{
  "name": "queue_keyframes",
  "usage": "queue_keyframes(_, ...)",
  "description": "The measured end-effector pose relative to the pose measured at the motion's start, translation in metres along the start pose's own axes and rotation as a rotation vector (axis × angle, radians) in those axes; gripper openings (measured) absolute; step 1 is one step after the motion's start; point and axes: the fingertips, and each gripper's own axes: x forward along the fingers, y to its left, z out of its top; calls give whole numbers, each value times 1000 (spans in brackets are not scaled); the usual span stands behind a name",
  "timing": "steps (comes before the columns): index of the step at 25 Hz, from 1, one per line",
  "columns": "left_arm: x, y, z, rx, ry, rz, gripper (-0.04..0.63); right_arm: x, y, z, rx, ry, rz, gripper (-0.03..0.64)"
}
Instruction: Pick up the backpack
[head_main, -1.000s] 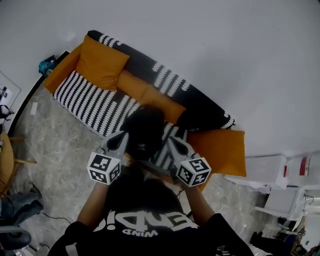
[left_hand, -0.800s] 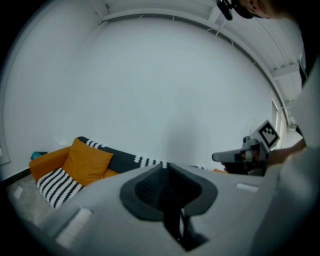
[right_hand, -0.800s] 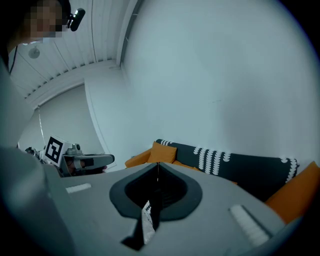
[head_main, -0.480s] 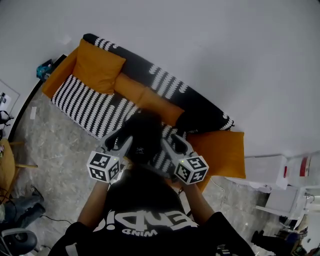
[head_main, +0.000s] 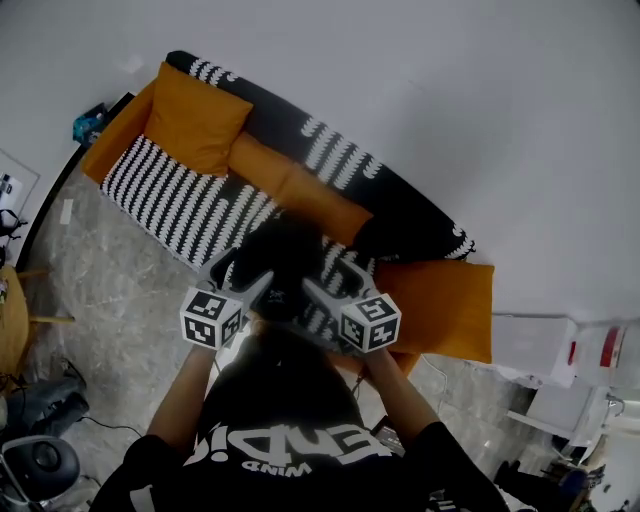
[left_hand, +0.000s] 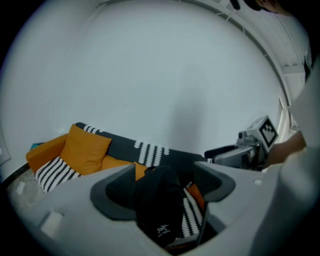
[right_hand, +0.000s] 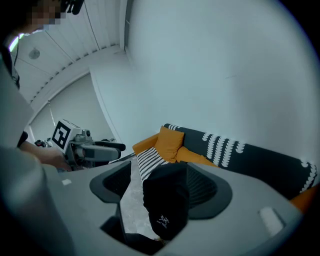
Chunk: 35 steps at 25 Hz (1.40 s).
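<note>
A black backpack (head_main: 280, 262) with a small white logo stands upright on the front of the striped sofa seat (head_main: 170, 205). My left gripper (head_main: 243, 279) is at its left side and my right gripper (head_main: 322, 287) at its right, both pointing forward and somewhat down. In the left gripper view the backpack (left_hand: 161, 207) shows between the spread jaws of the left gripper (left_hand: 167, 187). The right gripper view frames the backpack (right_hand: 165, 200) the same way in the right gripper (right_hand: 160, 187). Both sets of jaws are opening; no pad visibly presses on the bag.
The sofa is black and white with orange cushions (head_main: 195, 125) and an orange pillow (head_main: 445, 305) at its right end. A plain white wall (head_main: 450, 120) rises behind it. Marbled floor (head_main: 100, 290) lies at left, white boxes (head_main: 540, 350) at right.
Both grippers have moved forward and down toward the backpack, drawing closer to its sides. Their jaws, shut a second ago, now stand spread.
</note>
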Motion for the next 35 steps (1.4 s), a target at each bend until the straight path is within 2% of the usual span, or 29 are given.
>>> queue_keyframes(4, 28, 10, -17, -42, 44, -9, 360, 25, -30, -26, 17, 60, -7, 350)
queue_keyframes(8, 58, 28, -40, -37, 104, -1, 362, 54, -57, -41, 25, 91, -18, 362)
queue_keyframes(15, 117, 68, -83, -78, 185, 9, 420, 111, -104, -75, 55, 161, -14, 376)
queue_keyframes(22, 153, 91, -119, -91, 275, -4, 428, 152, -123, -107, 75, 243, 49, 377)
queue_keyframes(29, 171, 98, -139, -118, 300, -41, 425, 172, -135, -123, 107, 274, 43, 368)
queue_keyframes(32, 175, 99, -143, -121, 306, -46, 392, 172, -133, -127, 130, 280, 55, 287)
queue_keyframes(35, 174, 102, -144, -144, 302, -44, 269, 173, -129, -127, 137, 282, 64, 230)
